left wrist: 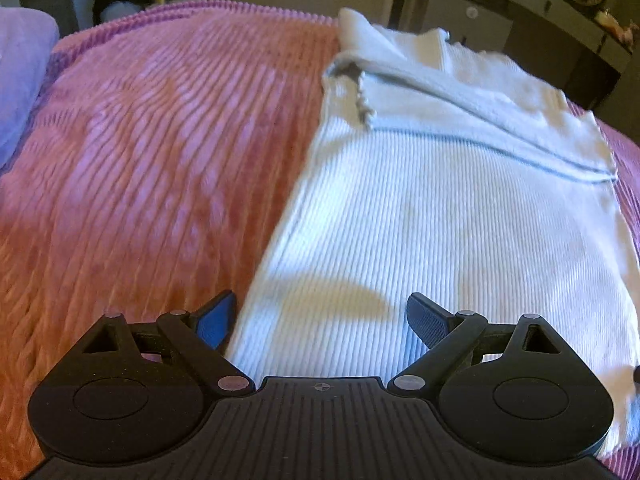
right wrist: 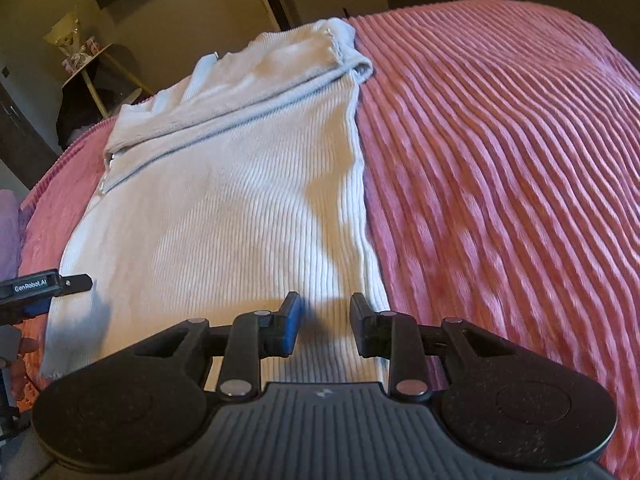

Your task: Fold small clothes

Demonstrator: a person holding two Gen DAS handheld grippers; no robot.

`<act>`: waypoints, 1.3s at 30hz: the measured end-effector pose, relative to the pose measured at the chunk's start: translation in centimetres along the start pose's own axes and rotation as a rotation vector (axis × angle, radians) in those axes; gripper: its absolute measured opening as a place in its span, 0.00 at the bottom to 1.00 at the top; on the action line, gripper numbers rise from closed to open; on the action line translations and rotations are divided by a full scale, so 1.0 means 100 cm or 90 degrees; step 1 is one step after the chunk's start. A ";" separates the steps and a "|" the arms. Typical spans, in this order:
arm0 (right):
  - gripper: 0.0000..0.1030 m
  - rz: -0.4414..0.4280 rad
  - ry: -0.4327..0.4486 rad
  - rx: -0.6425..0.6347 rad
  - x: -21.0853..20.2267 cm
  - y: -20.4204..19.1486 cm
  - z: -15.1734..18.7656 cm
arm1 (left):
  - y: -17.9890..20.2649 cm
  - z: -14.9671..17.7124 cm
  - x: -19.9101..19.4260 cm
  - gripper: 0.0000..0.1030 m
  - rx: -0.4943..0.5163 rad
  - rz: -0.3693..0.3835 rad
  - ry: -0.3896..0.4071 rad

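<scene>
A white ribbed garment [left wrist: 440,208] lies flat on a pink ribbed bedspread [left wrist: 152,152], its sleeves folded across the far part. My left gripper [left wrist: 320,320] is open wide and empty, just above the garment's near left corner. In the right wrist view the same garment [right wrist: 224,208] lies left of centre. My right gripper [right wrist: 325,320] is open and empty, over the garment's near right hem. The left gripper's finger [right wrist: 74,283] shows at the garment's left edge.
The pink bedspread [right wrist: 500,160] stretches wide to the right. A purple pillow [left wrist: 20,72] lies at the far left. Dark cabinets [left wrist: 560,24] and a small side table [right wrist: 88,68] stand beyond the bed.
</scene>
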State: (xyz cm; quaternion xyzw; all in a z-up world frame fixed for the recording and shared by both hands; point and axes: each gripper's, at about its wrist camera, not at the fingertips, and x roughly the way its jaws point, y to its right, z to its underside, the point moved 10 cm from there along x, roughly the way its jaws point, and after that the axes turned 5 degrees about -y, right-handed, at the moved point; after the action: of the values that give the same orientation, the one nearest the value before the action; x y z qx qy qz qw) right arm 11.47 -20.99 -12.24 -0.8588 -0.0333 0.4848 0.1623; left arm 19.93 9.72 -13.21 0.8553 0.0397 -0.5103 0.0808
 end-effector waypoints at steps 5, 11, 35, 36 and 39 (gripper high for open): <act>0.30 -0.009 -0.011 0.021 -0.004 0.002 0.002 | -0.004 0.008 -0.004 0.91 -0.024 0.035 -0.021; 0.31 -0.034 -0.030 0.053 -0.008 0.011 0.007 | -0.014 0.017 -0.015 0.76 -0.043 0.062 -0.033; 0.06 -0.100 -0.062 0.062 0.002 0.005 0.008 | -0.023 0.014 -0.021 0.11 -0.111 0.153 -0.089; 0.04 -0.115 -0.066 0.069 0.003 0.003 0.006 | -0.019 0.010 -0.023 0.10 -0.118 0.171 -0.090; 0.00 -0.174 -0.062 0.108 0.000 -0.003 -0.007 | -0.005 -0.006 -0.036 0.10 -0.119 0.218 -0.077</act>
State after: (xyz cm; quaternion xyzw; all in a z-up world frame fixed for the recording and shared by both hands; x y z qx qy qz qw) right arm 12.13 -20.87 -11.80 -0.8050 -0.1164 0.5004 0.2969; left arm 18.70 10.38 -9.86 0.8060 -0.0643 -0.5336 0.2480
